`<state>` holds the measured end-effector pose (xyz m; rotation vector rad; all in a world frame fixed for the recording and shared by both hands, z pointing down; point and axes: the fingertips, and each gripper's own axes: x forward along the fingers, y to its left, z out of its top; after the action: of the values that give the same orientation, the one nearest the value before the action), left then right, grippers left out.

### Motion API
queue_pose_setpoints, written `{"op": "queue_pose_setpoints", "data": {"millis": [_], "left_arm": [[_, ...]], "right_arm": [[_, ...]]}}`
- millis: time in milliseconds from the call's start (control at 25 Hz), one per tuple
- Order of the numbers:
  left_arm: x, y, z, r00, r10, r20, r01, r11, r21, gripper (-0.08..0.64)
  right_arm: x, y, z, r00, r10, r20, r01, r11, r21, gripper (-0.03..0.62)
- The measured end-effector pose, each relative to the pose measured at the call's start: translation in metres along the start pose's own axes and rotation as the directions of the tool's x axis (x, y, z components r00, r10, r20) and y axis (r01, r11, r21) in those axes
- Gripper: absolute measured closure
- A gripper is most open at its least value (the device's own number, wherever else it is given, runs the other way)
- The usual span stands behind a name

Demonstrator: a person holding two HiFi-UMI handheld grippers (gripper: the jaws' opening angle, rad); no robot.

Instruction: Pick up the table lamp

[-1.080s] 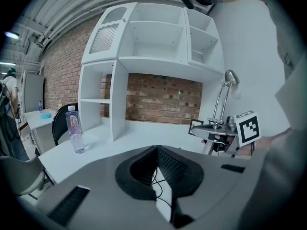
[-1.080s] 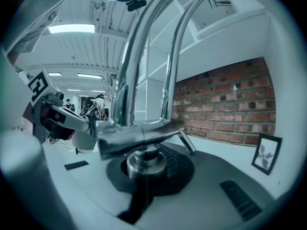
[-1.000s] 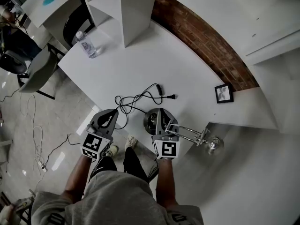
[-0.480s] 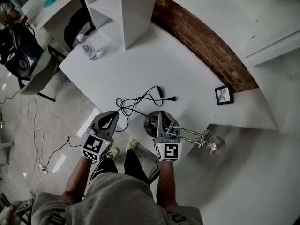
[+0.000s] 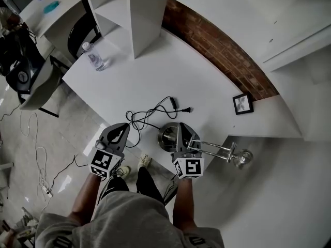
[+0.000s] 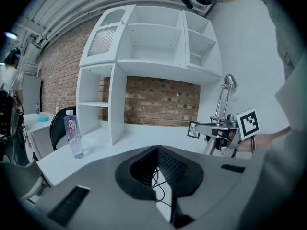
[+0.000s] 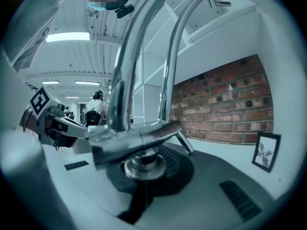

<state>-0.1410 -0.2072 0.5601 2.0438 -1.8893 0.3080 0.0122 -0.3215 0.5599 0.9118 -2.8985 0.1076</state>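
Observation:
The chrome table lamp has its round base near the table's front edge, and its arm runs right to the lamp head, which is past the edge. My right gripper is shut on the lamp's stem just above the base. In the right gripper view the stem joint sits clamped between the pads, with two chrome rods rising from it. The lamp's black cord loops on the table to its plug. My left gripper hovers left of the base, shut and holding nothing. The lamp also shows in the left gripper view.
A water bottle stands at the table's far left, beside a white shelf unit. A small picture frame leans by the brick wall. A chair and floor cables lie to the left.
The right gripper and lamp have shifted slightly, and the lamp head has swung a little to the right. The left gripper has kept still.

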Motion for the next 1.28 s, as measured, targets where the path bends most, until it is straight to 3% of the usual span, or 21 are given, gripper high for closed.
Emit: {"op": "queue_pose_setpoints", "data": {"millis": [320, 720, 1280], "left_arm": [[-0.008, -0.005, 0.021, 0.999, -0.031, 0.042, 0.03, 0.999, 0.025, 0.557], [-0.034, -0.011, 0.039, 0.992, -0.077, 0.101, 0.075, 0.997, 0.029, 0.557], [-0.062, -0.048, 0.053, 0.963, -0.232, 0.141, 0.217, 0.97, 0.112, 0.557]], "right_arm": [[-0.011, 0.007, 0.032, 0.999, -0.013, 0.035, 0.014, 0.999, -0.033, 0.572], [-0.049, 0.027, 0.064, 0.998, -0.051, 0.043, 0.051, 0.999, 0.0, 0.572], [-0.134, 0.049, 0.084, 0.972, -0.226, 0.057, 0.227, 0.974, 0.002, 0.572]]}}
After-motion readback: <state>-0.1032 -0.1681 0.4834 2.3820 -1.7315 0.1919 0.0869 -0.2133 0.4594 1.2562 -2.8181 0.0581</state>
